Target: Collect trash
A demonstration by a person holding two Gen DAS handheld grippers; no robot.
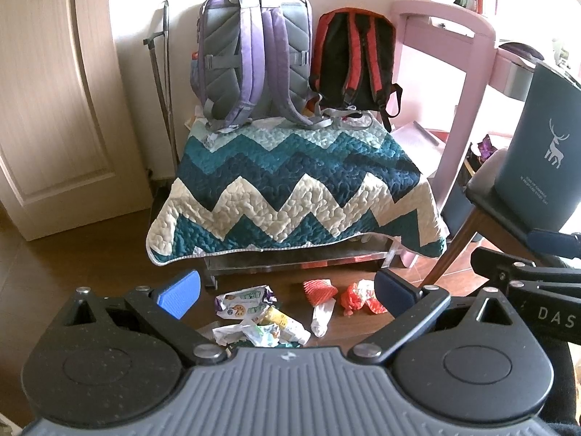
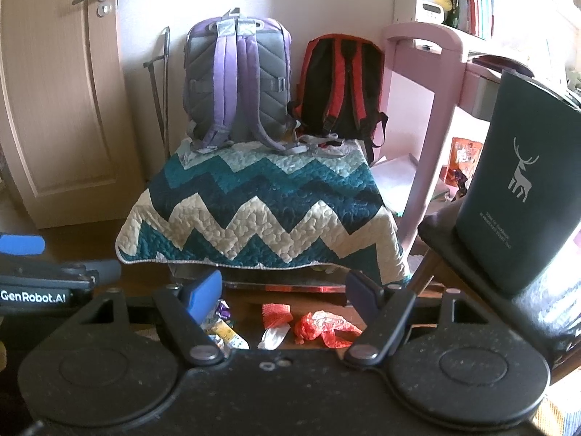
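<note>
Dark wooden floor (image 1: 72,290) is being littered with trash in front of a low bench draped in a zigzag quilt (image 1: 290,189), on which a purple backpack (image 1: 250,58) and a red backpack (image 1: 354,58) are being propped. Crumpled wrappers (image 1: 254,316), a white tube (image 1: 323,314) and a red plastic scrap (image 1: 361,296) are lying close together. Both the left tongs (image 1: 287,290) and the right tongs (image 2: 285,289) are being held spread and empty above the litter. A dark bin (image 2: 519,196) is being carried on a stool at the right.
</note>
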